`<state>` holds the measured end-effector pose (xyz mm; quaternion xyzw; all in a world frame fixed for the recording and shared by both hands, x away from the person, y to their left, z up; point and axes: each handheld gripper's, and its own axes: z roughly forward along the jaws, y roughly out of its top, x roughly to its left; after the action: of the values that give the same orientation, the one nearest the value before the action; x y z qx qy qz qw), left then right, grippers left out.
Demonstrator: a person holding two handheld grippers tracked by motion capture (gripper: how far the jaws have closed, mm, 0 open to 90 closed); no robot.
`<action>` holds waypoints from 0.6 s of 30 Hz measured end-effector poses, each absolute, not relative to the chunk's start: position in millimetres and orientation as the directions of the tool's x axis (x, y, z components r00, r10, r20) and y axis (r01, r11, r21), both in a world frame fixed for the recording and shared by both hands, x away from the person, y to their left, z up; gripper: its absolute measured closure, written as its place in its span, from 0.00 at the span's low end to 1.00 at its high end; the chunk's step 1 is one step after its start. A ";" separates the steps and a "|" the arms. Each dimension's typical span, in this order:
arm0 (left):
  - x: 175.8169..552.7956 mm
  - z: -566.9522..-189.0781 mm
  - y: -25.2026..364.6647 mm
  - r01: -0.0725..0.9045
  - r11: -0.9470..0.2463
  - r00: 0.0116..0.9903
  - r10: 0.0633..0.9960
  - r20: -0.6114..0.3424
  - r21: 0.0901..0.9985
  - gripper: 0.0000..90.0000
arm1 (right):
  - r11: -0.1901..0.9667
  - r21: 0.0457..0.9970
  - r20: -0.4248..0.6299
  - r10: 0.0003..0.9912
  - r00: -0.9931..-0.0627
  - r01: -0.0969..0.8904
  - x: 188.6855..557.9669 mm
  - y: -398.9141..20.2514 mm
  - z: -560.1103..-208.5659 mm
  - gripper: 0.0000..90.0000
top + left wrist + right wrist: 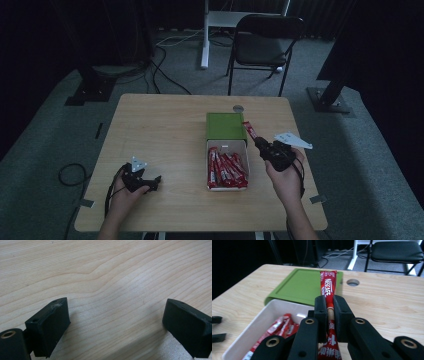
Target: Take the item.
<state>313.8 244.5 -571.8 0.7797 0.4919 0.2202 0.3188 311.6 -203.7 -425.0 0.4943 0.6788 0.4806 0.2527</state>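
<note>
While left fingers [113, 327] gape empty, right fingers [329, 312] pinch the red sachet [328, 286] mid-length

Pale wooden table [165, 130] with a box and lid on its right half

A square light-wood tabletop with rounded corners carries a white rectangular open box [227, 146] near its right-centre, holding red stick sachets [226, 170]. A flat green rectangular plastic lid [225, 125] lies just beyond the box, touching its far end. A small round grey cable hole [238, 108] sits at the far edge, beyond the lid. The left half is bare wood grain.
</note>
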 end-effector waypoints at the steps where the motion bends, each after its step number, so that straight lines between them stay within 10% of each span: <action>1: 313.8 -571.8 244.5 0.627 -0.313 0.419 0.907 0.030 0.714 0.09 | 0.046 0.903 0.132 0.916 -0.378 0.428 312.1 -206.1 -425.4 0.91; 18: 313.9 -571.8 244.5 0.627 -0.313 0.419 0.907 0.030 0.714 0.09 | 0.012 0.910 0.102 0.963 -0.251 0.415 316.1 -250.6 -442.7 0.91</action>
<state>313.9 244.5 -571.8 0.7797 0.4919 0.2202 0.3188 316.1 -250.6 -442.7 0.5338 0.6450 0.4574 0.2995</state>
